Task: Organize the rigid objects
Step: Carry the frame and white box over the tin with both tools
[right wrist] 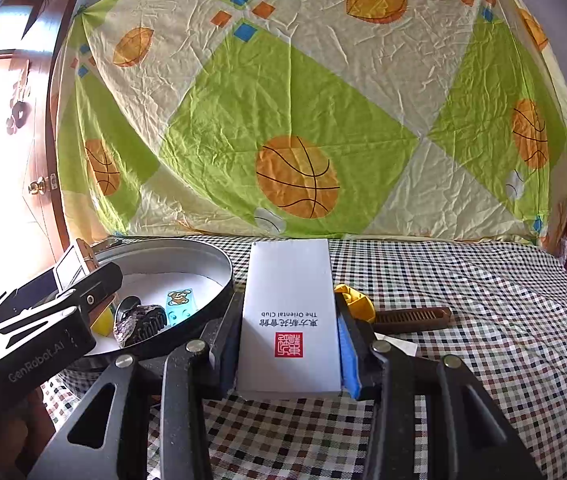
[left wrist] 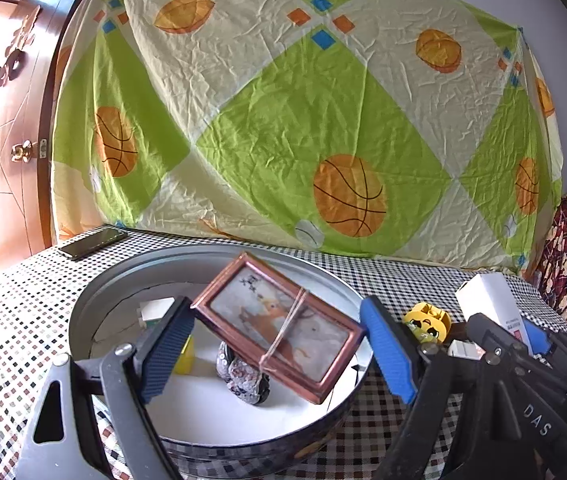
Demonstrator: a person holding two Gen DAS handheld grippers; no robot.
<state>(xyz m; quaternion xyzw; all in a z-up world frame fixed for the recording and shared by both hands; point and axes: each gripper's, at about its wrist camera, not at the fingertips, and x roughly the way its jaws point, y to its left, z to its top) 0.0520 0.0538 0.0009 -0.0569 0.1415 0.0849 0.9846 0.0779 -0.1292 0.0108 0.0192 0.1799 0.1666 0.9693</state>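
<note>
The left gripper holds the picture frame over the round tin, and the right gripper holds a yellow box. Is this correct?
Not quite. The right gripper holds a white box, not yellow, as the right wrist view shows. The left gripper does hold the picture frame over the round tin.

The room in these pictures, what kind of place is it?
Probably a room in a home, not a lab. A wooden door with a brass knob stands on the left, a bedsheet printed with basketballs hangs as a backdrop, and a checked cloth covers the surface.
</note>
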